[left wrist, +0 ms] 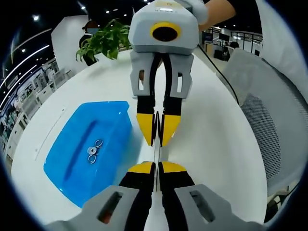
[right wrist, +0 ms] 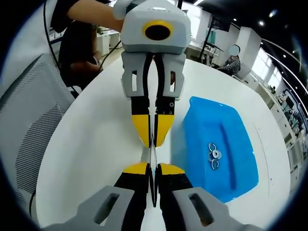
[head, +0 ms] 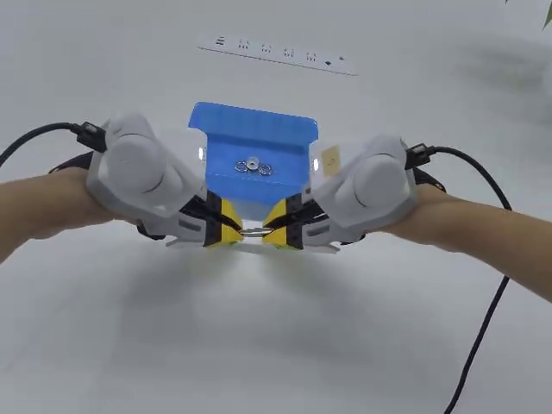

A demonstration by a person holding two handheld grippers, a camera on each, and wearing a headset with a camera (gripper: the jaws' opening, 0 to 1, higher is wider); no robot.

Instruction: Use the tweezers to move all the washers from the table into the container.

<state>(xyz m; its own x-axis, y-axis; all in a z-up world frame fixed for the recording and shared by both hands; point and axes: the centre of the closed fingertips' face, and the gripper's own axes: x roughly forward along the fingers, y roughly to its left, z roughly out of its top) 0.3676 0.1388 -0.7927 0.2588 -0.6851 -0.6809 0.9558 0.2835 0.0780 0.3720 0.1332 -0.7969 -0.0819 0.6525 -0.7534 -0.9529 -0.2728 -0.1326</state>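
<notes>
The blue container stands on the white table just beyond both grippers, with three washers in its bottom. The container lies left of the jaws in the left gripper view, and its washers show there. In the right gripper view the container and washers lie to the right. My left gripper and right gripper face each other tip to tip. Both are shut on the thin metal tweezers, seen edge-on between them.
A white power strip lies at the table's far side. Black cables trail from both grippers. A grey mesh chair stands beside the table, and a potted plant stands past its far end.
</notes>
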